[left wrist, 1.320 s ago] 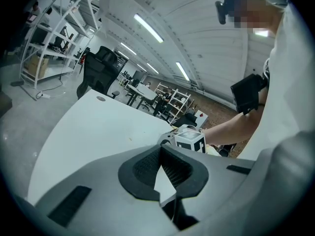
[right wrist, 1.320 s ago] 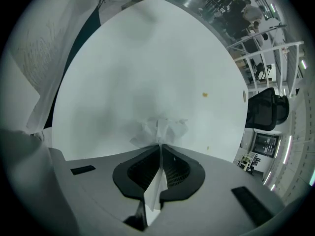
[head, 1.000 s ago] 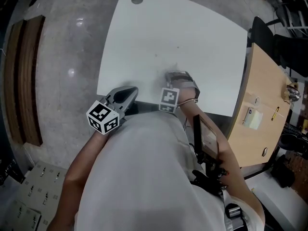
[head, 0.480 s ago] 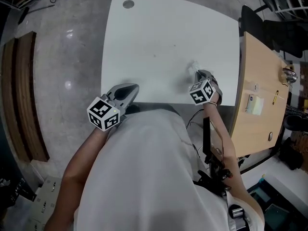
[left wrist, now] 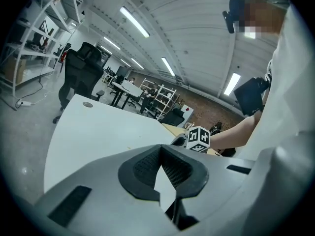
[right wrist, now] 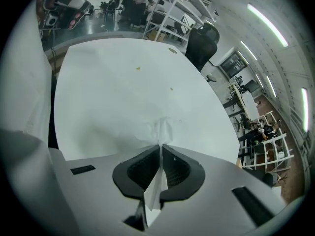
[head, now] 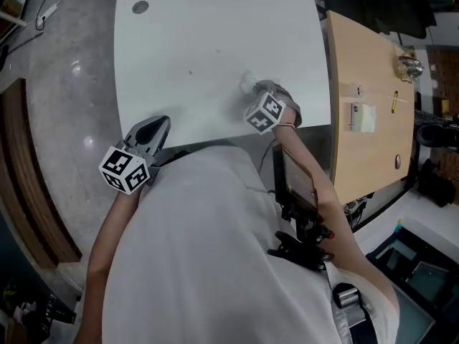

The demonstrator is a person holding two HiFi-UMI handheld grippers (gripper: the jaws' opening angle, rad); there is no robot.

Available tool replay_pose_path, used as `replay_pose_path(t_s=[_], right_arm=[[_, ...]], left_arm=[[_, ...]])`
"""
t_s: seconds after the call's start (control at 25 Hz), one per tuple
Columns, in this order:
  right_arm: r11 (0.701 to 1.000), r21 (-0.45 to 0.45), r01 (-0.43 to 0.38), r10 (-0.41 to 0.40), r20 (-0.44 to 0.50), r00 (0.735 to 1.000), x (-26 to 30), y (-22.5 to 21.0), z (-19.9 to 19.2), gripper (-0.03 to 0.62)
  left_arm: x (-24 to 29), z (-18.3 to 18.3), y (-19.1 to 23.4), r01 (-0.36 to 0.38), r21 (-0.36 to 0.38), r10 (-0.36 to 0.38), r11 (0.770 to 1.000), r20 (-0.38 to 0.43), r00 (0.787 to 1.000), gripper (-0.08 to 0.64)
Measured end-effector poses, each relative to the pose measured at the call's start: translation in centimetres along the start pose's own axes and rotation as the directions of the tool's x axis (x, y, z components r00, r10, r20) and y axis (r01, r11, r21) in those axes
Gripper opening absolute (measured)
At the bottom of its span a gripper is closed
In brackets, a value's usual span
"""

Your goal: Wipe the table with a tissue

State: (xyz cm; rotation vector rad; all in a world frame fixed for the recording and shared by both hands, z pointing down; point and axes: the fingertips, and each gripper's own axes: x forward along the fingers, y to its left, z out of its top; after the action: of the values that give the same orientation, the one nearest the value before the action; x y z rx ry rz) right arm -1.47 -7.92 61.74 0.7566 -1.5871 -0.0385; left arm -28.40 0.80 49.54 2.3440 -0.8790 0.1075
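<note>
Right gripper (right wrist: 160,150) is clenched on the tissue (right wrist: 161,128): the jaws are pressed together with the white sheet pinched between the pads. Its crumpled front end spills past the tips onto the white table (head: 215,41). In the head view I place that wad on the near right part of the top, not far from the wooden desk (head: 366,84) alongside. Left gripper (head: 156,127) is closed on nothing, pads meeting at the tips. It sits over the table's near left edge, well apart from the tissue.

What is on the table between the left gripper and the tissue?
Nothing: in the head view, the table between the left gripper and the tissue is bare.
</note>
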Motion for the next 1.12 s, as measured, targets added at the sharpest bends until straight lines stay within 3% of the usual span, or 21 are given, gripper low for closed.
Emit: replay_pose_path(t_s=[0.44, 0.72, 0.84, 0.96, 1.12], right_arm=[[0.991, -0.133, 0.002, 0.008, 0.073, 0.997, 3.0, -3.6, 1.7, 0.025], [0.977, -0.215, 0.0, 0.02, 0.089, 0.996, 3.5, -4.9, 2.6, 0.025], [0.944, -0.33, 0.019, 0.012, 0.092, 0.996, 4.7, -6.1, 3.8, 0.025], [0.876, -0.481, 0.026, 0.017, 0.085, 0.996, 6.1, -6.4, 5.9, 0.025], [0.827, -0.561, 0.04, -0.011, 0.054, 0.998, 7.5, -6.6, 8.3, 0.025]], left_arm=[[3.7, -0.3, -0.8, -0.077, -0.026, 0.078, 0.997, 0.032, 0.996, 0.006], [3.4, -0.5, -1.2, -0.129, -0.062, 0.132, 0.99, 0.043, 0.99, 0.006], [3.0, -0.5, -1.4, -0.166, -0.076, 0.17, 0.983, 0.057, 0.984, 0.006], [2.4, -0.8, -1.5, -0.207, -0.099, 0.214, 0.973, 0.066, 0.975, 0.006], [0.9, -1.6, -1.4, -0.257, -0.136, 0.268, 0.957, 0.076, 0.96, 0.006]])
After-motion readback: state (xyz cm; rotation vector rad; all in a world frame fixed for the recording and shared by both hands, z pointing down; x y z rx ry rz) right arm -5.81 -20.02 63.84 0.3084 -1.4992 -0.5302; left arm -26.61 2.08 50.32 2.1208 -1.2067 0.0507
